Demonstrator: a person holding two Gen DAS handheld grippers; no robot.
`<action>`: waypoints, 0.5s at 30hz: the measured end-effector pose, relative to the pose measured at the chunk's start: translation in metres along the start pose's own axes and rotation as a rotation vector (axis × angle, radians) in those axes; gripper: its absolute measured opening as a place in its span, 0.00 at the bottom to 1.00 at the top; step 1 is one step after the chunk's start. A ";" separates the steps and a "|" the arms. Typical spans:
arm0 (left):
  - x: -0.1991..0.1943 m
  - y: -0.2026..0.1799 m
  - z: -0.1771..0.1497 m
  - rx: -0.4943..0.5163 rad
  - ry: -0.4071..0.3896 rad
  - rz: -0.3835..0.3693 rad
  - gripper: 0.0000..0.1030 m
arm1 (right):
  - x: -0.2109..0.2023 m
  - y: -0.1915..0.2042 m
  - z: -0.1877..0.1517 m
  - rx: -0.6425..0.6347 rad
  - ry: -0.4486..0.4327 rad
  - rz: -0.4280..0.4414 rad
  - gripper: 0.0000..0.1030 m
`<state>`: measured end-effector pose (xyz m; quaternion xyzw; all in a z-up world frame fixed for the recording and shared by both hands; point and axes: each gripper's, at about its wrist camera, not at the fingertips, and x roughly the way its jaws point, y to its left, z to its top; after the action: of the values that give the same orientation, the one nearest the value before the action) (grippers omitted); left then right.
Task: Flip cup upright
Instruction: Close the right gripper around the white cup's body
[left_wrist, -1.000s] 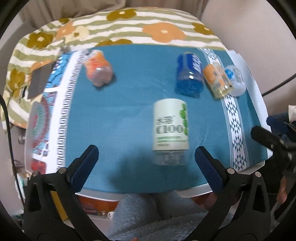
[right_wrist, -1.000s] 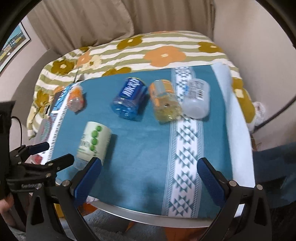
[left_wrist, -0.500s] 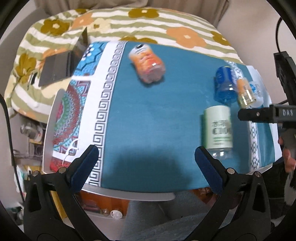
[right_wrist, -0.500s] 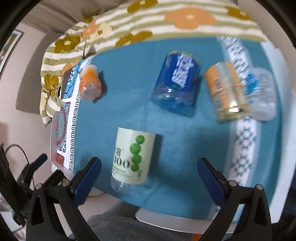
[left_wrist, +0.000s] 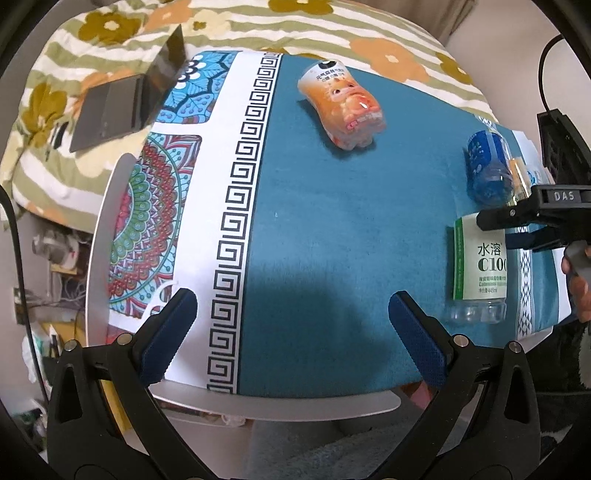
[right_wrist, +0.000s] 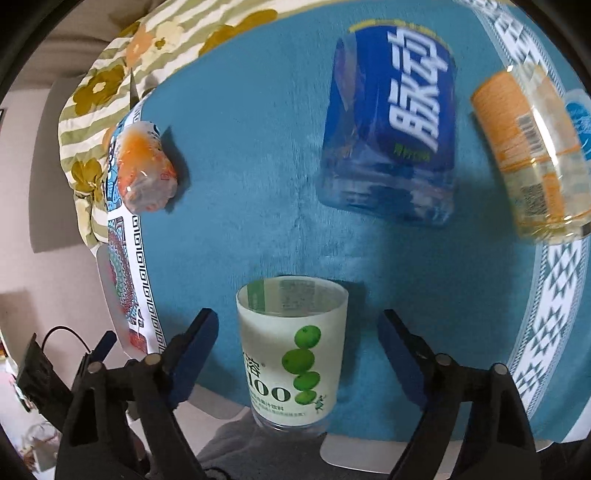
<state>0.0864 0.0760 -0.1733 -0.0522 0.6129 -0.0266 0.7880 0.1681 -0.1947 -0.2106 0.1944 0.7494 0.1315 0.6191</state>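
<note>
A white cup with green fruit print and "C100" (right_wrist: 293, 354) lies on its side on the teal cloth near the table's front edge, its open mouth facing away from me. My right gripper (right_wrist: 297, 332) is open with one finger on each side of it, not touching. The cup also shows in the left wrist view (left_wrist: 480, 264) at the right, with the right gripper (left_wrist: 517, 225) over it. My left gripper (left_wrist: 291, 325) is open and empty over the cloth's front edge, left of the cup.
An orange cup (left_wrist: 341, 105) lies on its side at the far left. A blue cup (right_wrist: 391, 125), an orange-labelled clear cup (right_wrist: 532, 155) and another clear cup (right_wrist: 578, 122) lie at the far right. A dark laptop (left_wrist: 122, 107) sits on the flowered bedding.
My right gripper has moved down and forward until its fingers straddle the white cup. My left gripper has swung further left, leaving the cup at the edge of its view.
</note>
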 end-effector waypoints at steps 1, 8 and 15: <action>0.001 0.001 0.001 0.000 0.003 -0.002 1.00 | 0.002 0.000 0.000 0.002 0.004 0.004 0.71; 0.004 0.002 0.005 0.013 0.011 -0.006 1.00 | 0.004 0.000 0.000 0.007 0.000 0.018 0.54; -0.007 0.003 0.012 0.023 -0.015 -0.006 1.00 | -0.027 0.010 -0.014 -0.040 -0.122 0.018 0.51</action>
<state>0.0961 0.0806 -0.1635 -0.0453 0.6065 -0.0357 0.7930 0.1599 -0.1974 -0.1799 0.1964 0.7057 0.1401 0.6661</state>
